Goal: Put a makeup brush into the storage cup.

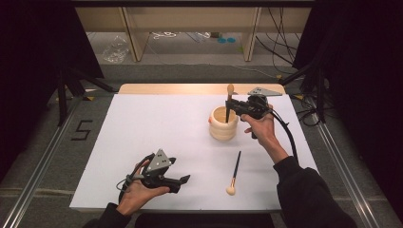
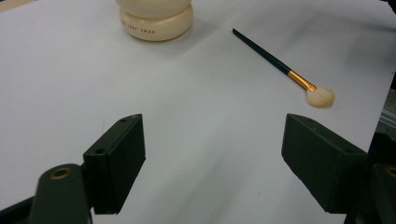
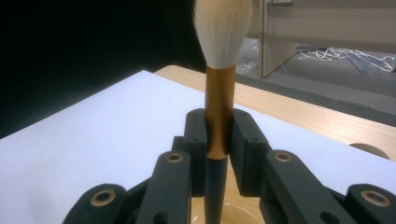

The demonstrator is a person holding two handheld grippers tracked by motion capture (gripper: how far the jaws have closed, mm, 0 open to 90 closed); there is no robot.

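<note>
My right gripper (image 1: 234, 105) is shut on a makeup brush (image 1: 229, 102), held upright with its pale bristles up and its dark handle reaching down into a cream ribbed holder (image 1: 223, 124). In the right gripper view the jaws clamp the brush's gold ferrule (image 3: 219, 116), and the holder's rim (image 3: 233, 207) lies just below. A second brush (image 1: 234, 173) lies flat on the white table sheet (image 1: 157, 128), bristles toward the front edge. My left gripper (image 1: 183, 180) rests open near the front left, pointing right; its view has that brush (image 2: 285, 70) and the holder (image 2: 156, 21) ahead.
The white sheet covers a wooden table whose far edge (image 1: 190, 89) is bare. A grey three-cornered plate (image 1: 263, 91) lies at the back right. Dark floor, rails and tripod legs surround the table.
</note>
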